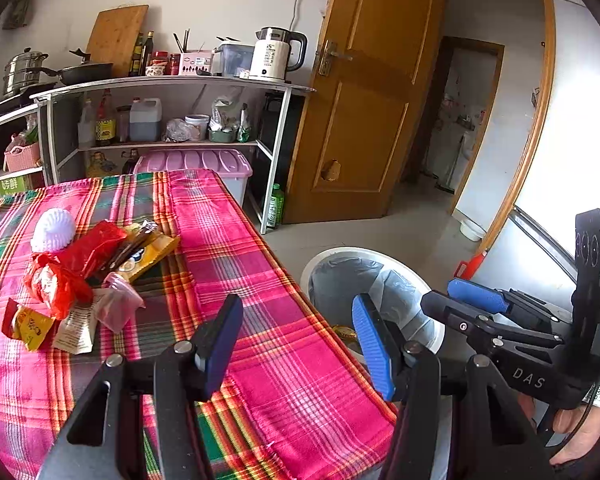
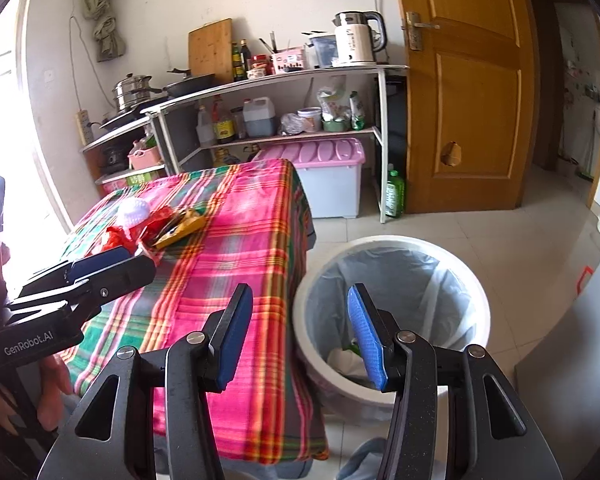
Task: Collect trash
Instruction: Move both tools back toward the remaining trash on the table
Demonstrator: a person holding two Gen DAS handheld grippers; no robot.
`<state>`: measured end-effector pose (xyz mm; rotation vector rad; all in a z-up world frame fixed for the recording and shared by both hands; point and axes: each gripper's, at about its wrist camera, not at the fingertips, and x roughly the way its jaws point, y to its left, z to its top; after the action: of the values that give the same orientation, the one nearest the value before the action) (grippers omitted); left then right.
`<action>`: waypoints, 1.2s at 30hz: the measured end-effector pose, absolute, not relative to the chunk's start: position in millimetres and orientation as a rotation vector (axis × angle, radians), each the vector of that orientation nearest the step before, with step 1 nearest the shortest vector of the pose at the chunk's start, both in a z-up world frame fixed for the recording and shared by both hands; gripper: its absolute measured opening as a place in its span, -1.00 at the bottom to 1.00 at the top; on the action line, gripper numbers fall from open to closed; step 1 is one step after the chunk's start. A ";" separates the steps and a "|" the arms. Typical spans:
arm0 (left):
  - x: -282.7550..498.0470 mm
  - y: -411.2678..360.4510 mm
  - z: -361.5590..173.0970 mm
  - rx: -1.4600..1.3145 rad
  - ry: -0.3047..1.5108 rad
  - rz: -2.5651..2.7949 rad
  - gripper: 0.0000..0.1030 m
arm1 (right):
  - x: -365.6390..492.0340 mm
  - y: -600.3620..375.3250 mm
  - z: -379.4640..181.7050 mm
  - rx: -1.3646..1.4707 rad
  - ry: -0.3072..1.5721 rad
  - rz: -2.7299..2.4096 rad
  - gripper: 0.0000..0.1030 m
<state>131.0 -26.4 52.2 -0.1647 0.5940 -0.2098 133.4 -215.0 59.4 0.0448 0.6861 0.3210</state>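
Note:
A pile of trash lies on the plaid tablecloth: a red plastic bag, a yellow wrapper, a pink bag, a white packet, a small red-yellow sachet and a white foam net. The pile also shows in the right wrist view. A white bin with a clear liner stands on the floor right of the table and holds some trash. My left gripper is open and empty over the table's right edge. My right gripper is open and empty above the bin's left rim.
A metal shelf with a kettle, pans and bottles stands behind the table. A pink-lidded storage box and a green bottle sit on the floor. A wooden door stands open at the right.

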 end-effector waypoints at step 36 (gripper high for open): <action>79.5 117.7 30.8 -0.275 0.555 0.119 0.16 | 143.3 -99.9 44.0 -0.073 0.746 0.590 -0.01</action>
<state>79.5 117.7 30.8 -0.2754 0.5551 0.1186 143.3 -99.9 44.0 -0.0731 0.7464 0.5899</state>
